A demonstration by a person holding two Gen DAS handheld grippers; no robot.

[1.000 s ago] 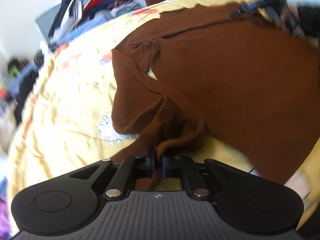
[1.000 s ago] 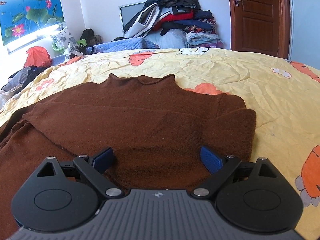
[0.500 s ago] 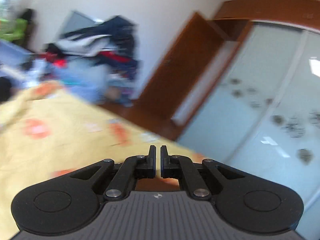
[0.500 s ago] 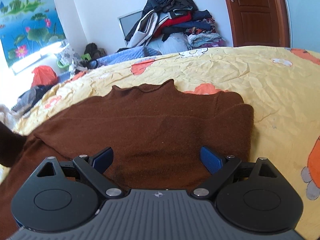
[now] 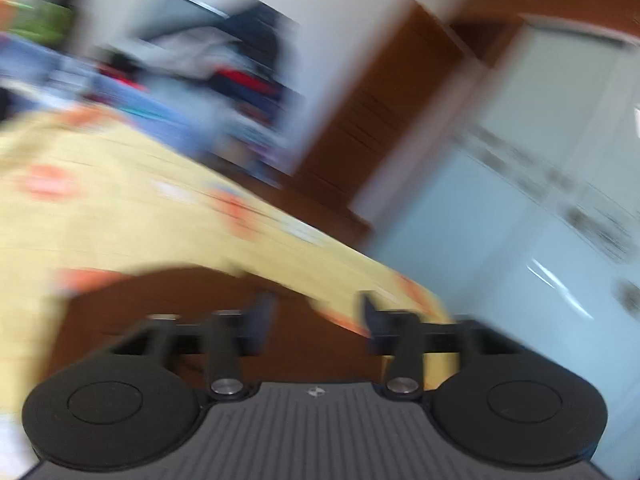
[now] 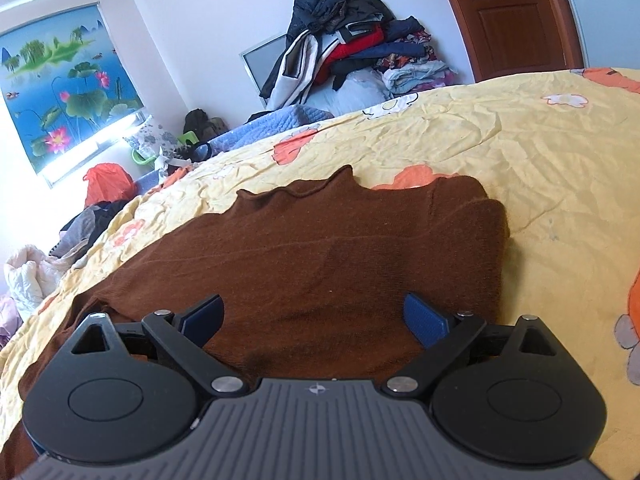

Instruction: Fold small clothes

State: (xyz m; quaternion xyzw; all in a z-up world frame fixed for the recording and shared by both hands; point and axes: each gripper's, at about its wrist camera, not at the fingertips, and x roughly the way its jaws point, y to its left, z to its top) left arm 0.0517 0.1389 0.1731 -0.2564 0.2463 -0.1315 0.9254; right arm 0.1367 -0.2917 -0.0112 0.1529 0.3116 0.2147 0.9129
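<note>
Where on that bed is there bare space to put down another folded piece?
Bare yellow sheet lies right of the brown sweater and beyond its collar, toward the door. The far left is crowded: a clothes pile and bags.

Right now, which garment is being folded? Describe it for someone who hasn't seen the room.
On the yellow bedsheet, directly ahead of the right gripper, lies a brown sweater. It is spread flat with a wavy collar, unlike the heaped clothes pile by the wall.

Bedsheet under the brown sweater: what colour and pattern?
Yellow bedsheet with orange and white cartoon prints, wrinkled; clearest in the right wrist view.
</note>
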